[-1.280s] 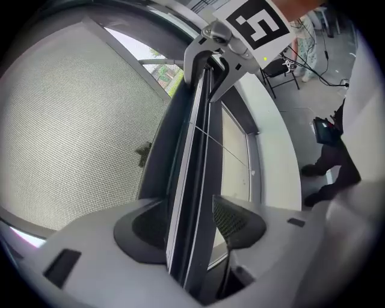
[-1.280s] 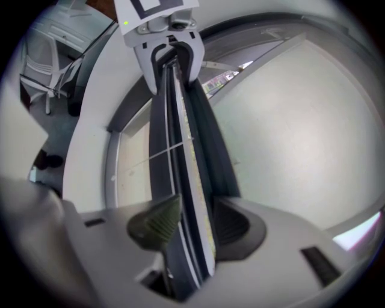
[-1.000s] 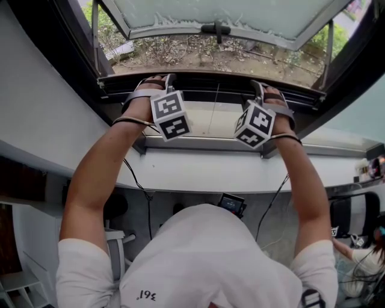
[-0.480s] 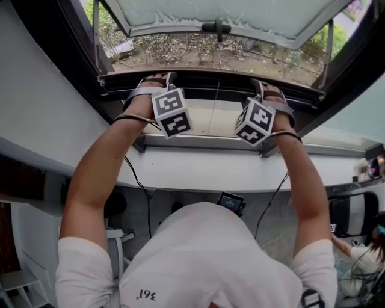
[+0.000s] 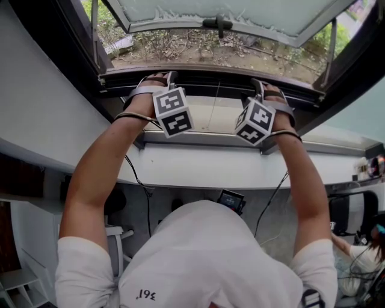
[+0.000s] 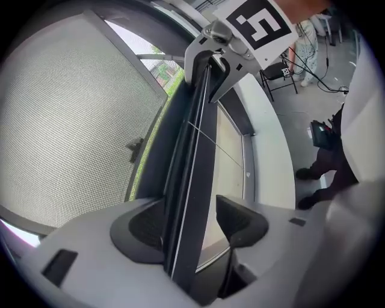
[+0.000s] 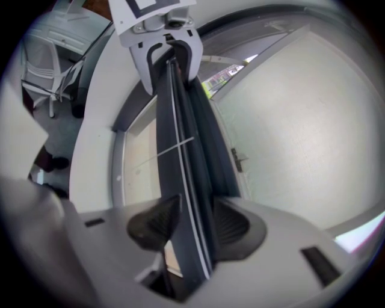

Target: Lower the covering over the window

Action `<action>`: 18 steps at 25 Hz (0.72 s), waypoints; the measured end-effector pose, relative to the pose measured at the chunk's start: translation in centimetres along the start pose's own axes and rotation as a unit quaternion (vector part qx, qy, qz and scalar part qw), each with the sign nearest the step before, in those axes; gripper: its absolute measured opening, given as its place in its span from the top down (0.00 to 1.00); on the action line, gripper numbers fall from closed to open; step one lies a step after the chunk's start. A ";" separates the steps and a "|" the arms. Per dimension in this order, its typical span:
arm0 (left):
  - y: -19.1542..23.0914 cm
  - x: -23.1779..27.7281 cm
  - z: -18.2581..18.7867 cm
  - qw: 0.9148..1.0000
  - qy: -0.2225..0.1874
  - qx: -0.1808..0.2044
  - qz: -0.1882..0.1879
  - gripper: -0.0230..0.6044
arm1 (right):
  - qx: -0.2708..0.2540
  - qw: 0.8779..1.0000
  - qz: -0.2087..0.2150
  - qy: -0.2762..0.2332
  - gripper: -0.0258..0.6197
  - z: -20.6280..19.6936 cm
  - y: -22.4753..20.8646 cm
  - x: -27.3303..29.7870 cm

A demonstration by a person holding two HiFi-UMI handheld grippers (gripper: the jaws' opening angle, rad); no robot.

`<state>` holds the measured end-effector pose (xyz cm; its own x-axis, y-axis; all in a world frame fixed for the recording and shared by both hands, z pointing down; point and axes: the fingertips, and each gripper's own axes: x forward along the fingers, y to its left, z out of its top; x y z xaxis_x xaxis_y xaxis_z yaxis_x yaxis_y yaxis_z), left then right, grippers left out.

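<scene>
Opening jaws are the one change: the left hand-held gripper (image 6: 189,207) has just been spreading its jaws, while both hands sit on the blind where they were a second ago. Those jaws now stand wide. The dark bar (image 6: 195,138) at the blind's lower edge runs between them, lying against one pad with a gap to the other pad (image 6: 240,219). The right hand-held gripper (image 7: 192,219) has the same bar between its jaws. They seem to pinch it from both sides, though the contact edge is blurred. Seen from the head, the two are well apart along the bar, each with its marker cube (image 5: 173,112) facing the camera. The bar spans the window opening, low down and just beyond a pale panel (image 5: 198,117) crossed by a thin cord (image 5: 213,105). A white sill (image 5: 198,168) lies nearer the person. Past the bar, the window sash (image 5: 210,15) is swung outward over bare ground and plants (image 5: 192,51).
</scene>
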<state>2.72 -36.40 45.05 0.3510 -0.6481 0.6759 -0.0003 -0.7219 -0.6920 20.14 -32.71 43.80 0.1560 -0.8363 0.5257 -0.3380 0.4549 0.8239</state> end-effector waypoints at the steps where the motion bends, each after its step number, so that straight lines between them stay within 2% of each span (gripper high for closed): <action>1: -0.1 0.1 0.0 1.000 0.000 0.000 -0.001 0.55 | 0.000 1.000 0.001 0.001 0.70 0.0 0.1 0.1; 7: -1.3 1.1 -0.4 1.000 0.007 -0.003 -0.012 0.55 | 0.000 1.000 0.012 0.006 0.70 -0.4 1.5 0.9; 18: -1.9 2.1 -0.7 1.000 0.013 0.003 -0.012 0.54 | -0.003 1.000 0.003 0.014 0.70 -0.7 2.0 1.6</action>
<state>2.77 -36.57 47.98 0.3258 -0.6374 0.6982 0.0125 -0.7356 -0.6773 20.34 -32.97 46.46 0.1803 -0.8247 0.5360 -0.3332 0.4615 0.8222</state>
